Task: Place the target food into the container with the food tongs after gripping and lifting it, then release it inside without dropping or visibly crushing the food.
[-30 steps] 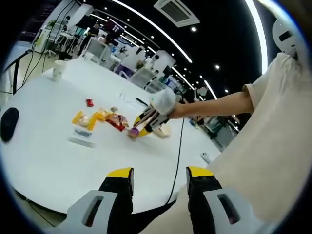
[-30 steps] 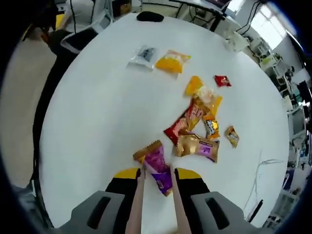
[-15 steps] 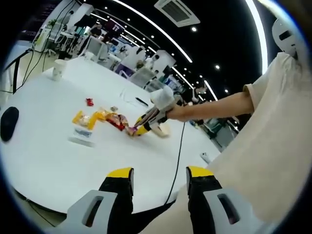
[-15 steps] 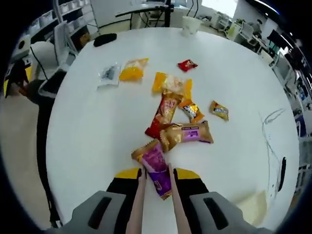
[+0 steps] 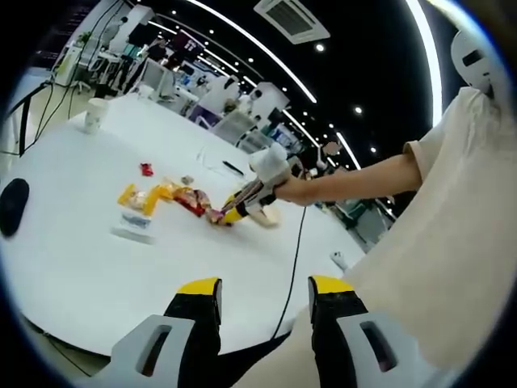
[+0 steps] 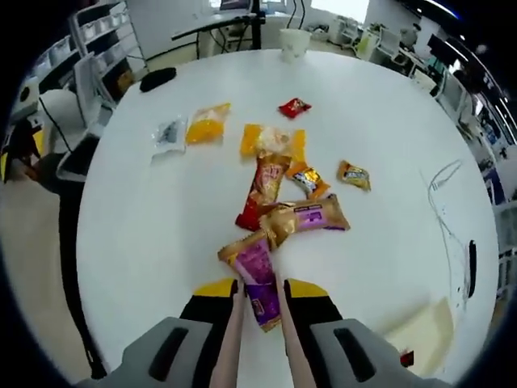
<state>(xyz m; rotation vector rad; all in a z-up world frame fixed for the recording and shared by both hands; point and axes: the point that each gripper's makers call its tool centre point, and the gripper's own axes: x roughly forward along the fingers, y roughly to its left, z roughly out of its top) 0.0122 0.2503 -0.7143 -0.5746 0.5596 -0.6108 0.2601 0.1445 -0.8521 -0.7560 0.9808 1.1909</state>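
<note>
Gripping tongs [image 6: 257,323], right claw [image 6: 258,289] pinches purple packet [image 6: 257,273] above table [image 6: 145,234].

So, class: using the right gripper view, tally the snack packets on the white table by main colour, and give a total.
Purple: 1, the purple packet held in the food tongs
Gold: 1, gold packet
Red: 2, long red packet, small red packet
Yellow or orange: 4
Clear or grey: 1
Total: 9

Purple packet [image 6: 258,279] with gold ends; gold-and-purple packet [image 6: 307,218]; red packet [image 6: 294,107]; orange-yellow packet [image 6: 207,124]; white table [image 6: 145,210]; yellow-tipped grey jaws.
</note>
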